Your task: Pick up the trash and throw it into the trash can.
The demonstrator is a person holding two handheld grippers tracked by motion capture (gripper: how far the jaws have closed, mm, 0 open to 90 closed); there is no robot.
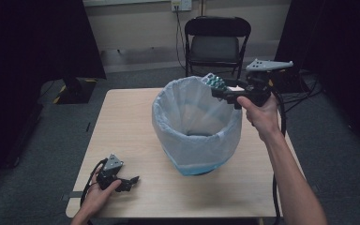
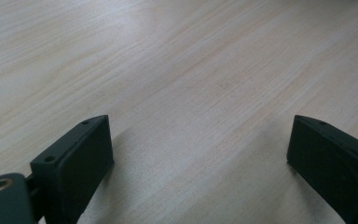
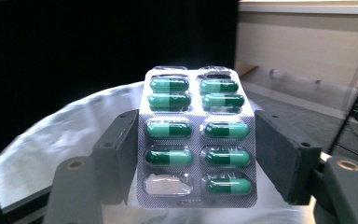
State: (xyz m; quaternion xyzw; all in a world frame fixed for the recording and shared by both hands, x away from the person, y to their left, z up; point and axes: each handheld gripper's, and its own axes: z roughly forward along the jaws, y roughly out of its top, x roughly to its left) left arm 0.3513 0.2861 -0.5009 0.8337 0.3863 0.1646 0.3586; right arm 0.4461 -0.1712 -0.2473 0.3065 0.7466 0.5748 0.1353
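Note:
A silver blister pack (image 1: pixel 214 81) of green capsules is held at the far right rim of a round bin (image 1: pixel 193 146) lined with a pale translucent bag. My right gripper (image 1: pixel 218 92) is shut on it. In the right gripper view the blister pack (image 3: pixel 196 140) stands upright between the two jaws, which press on its side edges; one bottom-left pocket is burst and empty. The bag's rim (image 3: pixel 51 135) lies behind and below it. My left gripper (image 1: pixel 132 181) rests low on the wooden table (image 1: pixel 122 122) at the near left, and this left gripper (image 2: pixel 198 140) is open with bare wood between its jaws.
The bin stands in the middle of the table. A black folding chair (image 1: pixel 215 47) stands on the grey floor beyond the far edge. Dark curtains hang at both sides, and cables lie on the floor at the right.

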